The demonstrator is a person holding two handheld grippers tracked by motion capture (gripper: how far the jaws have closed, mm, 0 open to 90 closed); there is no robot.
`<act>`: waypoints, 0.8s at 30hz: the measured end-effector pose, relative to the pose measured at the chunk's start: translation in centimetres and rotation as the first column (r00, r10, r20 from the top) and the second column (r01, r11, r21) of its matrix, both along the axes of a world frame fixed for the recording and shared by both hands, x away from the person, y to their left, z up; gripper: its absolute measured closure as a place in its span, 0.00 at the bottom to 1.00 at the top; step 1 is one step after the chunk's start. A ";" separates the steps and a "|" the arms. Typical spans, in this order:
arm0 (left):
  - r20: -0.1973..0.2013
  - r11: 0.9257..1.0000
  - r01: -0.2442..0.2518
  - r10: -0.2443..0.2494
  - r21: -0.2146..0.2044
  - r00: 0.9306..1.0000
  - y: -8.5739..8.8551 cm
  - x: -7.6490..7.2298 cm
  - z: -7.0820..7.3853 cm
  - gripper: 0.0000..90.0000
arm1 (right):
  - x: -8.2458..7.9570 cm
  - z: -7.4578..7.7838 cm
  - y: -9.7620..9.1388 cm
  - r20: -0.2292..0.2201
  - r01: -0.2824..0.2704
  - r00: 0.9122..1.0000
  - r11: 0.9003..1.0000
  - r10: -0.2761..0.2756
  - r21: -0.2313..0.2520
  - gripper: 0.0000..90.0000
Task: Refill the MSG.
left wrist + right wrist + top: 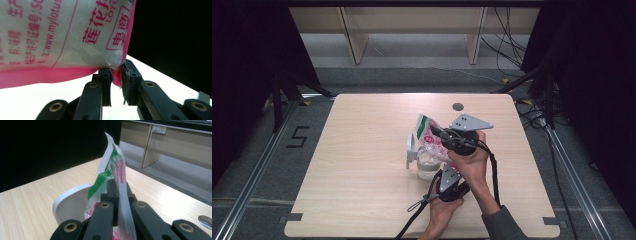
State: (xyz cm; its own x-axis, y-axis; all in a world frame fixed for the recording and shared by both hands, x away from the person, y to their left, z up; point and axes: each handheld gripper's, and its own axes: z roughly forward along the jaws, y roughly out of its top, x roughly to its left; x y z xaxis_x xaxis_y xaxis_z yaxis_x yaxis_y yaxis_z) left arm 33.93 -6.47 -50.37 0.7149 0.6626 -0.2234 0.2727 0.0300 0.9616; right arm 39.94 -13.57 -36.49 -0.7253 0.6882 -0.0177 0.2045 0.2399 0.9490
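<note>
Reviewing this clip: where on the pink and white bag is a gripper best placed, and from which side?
On its flat sealed edges, probably. The bag hangs over the clear container. The right gripper clamps the thin top end from the side; the left gripper pinches the pink bottom corner from below. Those flattened seams fit between narrow jaws, while the filled middle bulges.

A pale wood-grain worktop (pixel 362 165) stands on grey carpet floor (pixel 257 150) marked with a black number 5 (pixel 298 136), black curtains (pixel 247 50) at both sides, a light wooden bench (pixel 412 22) behind.
</note>
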 end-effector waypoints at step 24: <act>-0.003 1.000 0.006 -0.006 -0.002 1.000 0.0 0.2 0.1 0.87 | 0.1 0.1 -0.1 -0.012 -0.015 1.000 1.000 0.015 -0.011 1.00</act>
